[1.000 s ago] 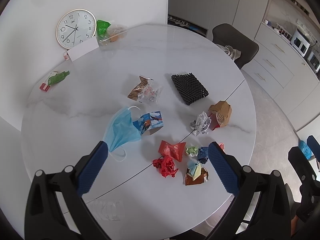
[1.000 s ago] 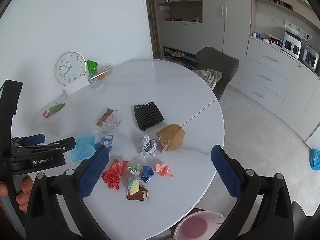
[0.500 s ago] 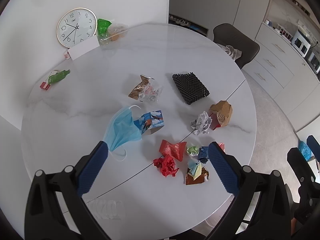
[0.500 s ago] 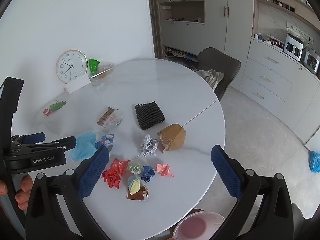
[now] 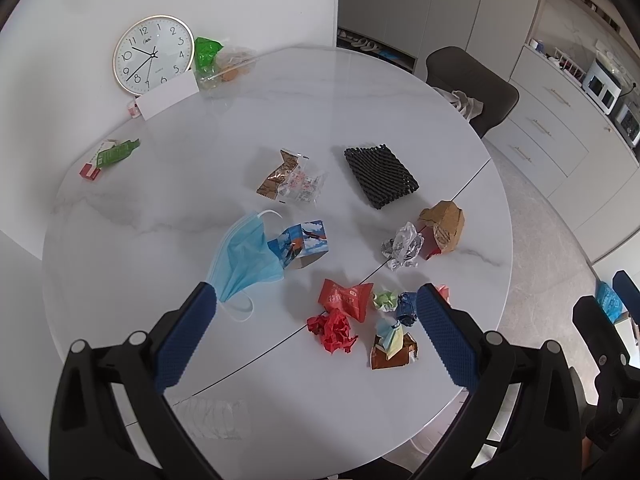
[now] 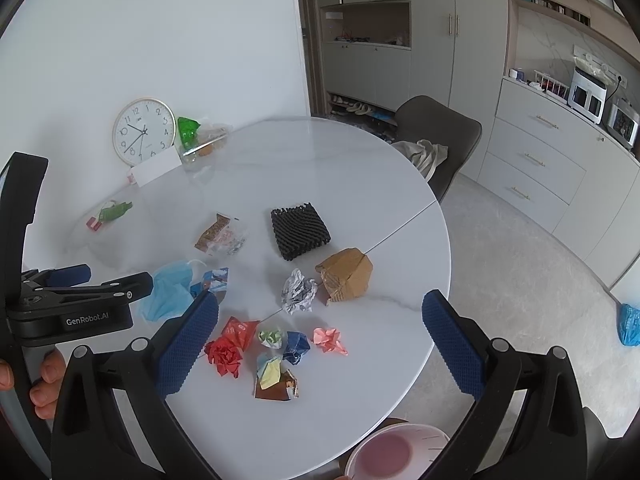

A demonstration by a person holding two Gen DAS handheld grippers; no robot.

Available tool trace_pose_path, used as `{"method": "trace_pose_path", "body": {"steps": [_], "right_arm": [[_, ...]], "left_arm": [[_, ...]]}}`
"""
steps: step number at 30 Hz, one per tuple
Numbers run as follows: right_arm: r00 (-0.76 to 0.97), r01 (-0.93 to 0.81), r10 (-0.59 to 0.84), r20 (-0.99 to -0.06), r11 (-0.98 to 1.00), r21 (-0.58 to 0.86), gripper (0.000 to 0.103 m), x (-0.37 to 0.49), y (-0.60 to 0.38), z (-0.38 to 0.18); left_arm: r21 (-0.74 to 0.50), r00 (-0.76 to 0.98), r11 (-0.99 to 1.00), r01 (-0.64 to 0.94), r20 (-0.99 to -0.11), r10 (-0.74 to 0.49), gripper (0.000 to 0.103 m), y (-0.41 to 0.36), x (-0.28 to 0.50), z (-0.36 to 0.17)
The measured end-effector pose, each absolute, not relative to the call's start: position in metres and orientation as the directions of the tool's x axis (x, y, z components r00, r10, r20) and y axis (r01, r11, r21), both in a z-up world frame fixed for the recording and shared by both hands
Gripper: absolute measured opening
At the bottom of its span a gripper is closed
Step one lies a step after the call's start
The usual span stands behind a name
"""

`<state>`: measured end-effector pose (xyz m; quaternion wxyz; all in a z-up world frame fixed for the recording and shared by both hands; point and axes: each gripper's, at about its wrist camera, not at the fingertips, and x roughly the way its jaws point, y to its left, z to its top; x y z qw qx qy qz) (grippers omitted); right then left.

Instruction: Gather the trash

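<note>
Blue-padded jaws of the left gripper (image 5: 316,330) and right gripper (image 6: 320,340) are held spread wide above the white table (image 5: 280,92), gripping nothing. Crumpled red paper (image 5: 334,330) is seen nearest, a blue face mask (image 5: 244,258) beyond, a black mesh pad (image 5: 380,176) farther, a clock (image 5: 152,54) farthest.

I'm in a home dining area: round marble table (image 6: 320,152), built-in cabinets (image 6: 432,40), shoes (image 6: 356,106) by the doorway.

Round white marble table (image 5: 280,120) carries blue face mask (image 5: 244,258), black foam mesh (image 5: 380,176), crumpled wrappers, leaning clock (image 5: 152,54).
</note>
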<state>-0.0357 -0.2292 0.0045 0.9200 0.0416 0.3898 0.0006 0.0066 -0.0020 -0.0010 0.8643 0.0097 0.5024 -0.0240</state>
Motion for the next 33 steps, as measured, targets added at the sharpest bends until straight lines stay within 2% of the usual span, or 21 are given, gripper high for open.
{"method": "trace_pose_path", "body": {"steps": [24,29,33], "right_arm": [[0.689,0.026,0.039,-0.724,0.996,0.079,0.101,-0.039,-0.226,0.001],[0.666,0.040,0.027,-0.745,0.997,0.071,0.101,-0.039,-0.222,-0.012],[0.635,0.070,0.022,-0.772,0.994,0.086,0.101,-0.037,-0.219,-0.032]], "left_arm": [[-0.013,0.485,0.998,0.058,-0.874,-0.039,0.096,0.005,0.009,-0.005],[-0.021,0.482,0.994,0.103,-0.874,-0.068,0.096,0.024,0.017,-0.025],[0.006,0.470,0.990,0.139,-0.880,-0.061,0.096,0.055,0.034,-0.062]]}}
